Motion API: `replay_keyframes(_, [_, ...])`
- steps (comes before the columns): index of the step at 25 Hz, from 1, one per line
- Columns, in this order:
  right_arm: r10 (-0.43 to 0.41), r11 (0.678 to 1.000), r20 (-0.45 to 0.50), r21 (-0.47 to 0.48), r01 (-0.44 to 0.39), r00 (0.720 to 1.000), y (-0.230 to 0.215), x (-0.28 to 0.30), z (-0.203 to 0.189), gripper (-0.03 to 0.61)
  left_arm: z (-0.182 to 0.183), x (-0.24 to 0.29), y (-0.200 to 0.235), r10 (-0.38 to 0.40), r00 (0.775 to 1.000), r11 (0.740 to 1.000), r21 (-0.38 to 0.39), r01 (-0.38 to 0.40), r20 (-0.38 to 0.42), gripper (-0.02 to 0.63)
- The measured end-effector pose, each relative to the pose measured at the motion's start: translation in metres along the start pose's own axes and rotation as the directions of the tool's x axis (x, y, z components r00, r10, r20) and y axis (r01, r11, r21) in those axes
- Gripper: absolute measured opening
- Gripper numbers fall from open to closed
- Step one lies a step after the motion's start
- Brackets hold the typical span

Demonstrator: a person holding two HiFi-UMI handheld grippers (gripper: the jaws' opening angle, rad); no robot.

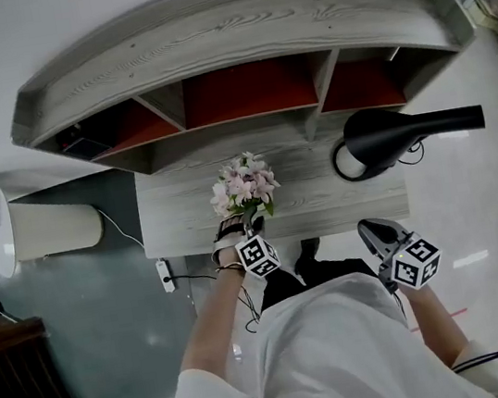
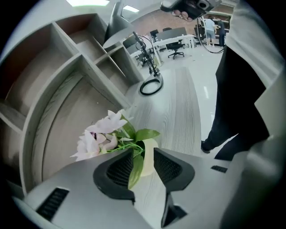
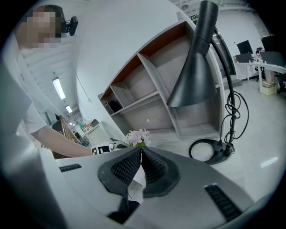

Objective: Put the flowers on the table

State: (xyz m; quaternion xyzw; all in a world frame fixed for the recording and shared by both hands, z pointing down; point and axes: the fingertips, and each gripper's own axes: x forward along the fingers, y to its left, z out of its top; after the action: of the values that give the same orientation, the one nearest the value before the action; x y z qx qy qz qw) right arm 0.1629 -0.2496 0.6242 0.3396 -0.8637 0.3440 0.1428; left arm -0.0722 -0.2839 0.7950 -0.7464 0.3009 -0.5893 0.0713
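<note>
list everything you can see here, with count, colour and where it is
flowers: one bunch, pale pink with green leaves, on the desk near its front edge
desk: one, grey wood grain, centre of the head view
shelf unit: one, curved, grey with red backs, at the rear of the desk
lamp: one, black, right side of the desk top
power strip: one, white, on the floor by the desk's front left corner
left gripper: one, grey, open, at the flowers, leaf and stem between its jaws
right gripper: one, grey, shut and empty, off the desk's front right
</note>
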Motion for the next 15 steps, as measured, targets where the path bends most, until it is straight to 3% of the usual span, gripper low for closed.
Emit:
replay_keyframes(5, [0.007, 1.000, 0.034, -0.006, -0.007, 0.999, 0.015, -0.001, -0.006, 0.020, -0.001, -0.034, 0.000, 0.066, 0.998, 0.997, -0.035, -0.065, 0.020, 0.139])
replay_keyframes(8, [-0.001, 1.000, 0.059, -0.005, 0.001, 0.998, 0.027, -0.009, -0.013, 0.020, -0.001, -0.058, -0.003, 0.113, 0.993, 0.992, -0.058, -0.110, 0.046, 0.051])
replay_keyframes(11, [-0.010, 1.000, 0.079, -0.002, 0.011, 0.997, 0.042, -0.024, -0.026, 0.020, 0.001, -0.083, -0.010, 0.139, 0.987, 0.986, -0.102, -0.131, 0.077, 0.011])
replay_keyframes(15, [-0.015, 1.000, 0.099, -0.004, 0.016, 0.995, 0.062, -0.044, -0.047, 0.020, 0.006, -0.114, -0.022, 0.157, 0.981, 0.976, -0.169, -0.137, 0.116, 0.009])
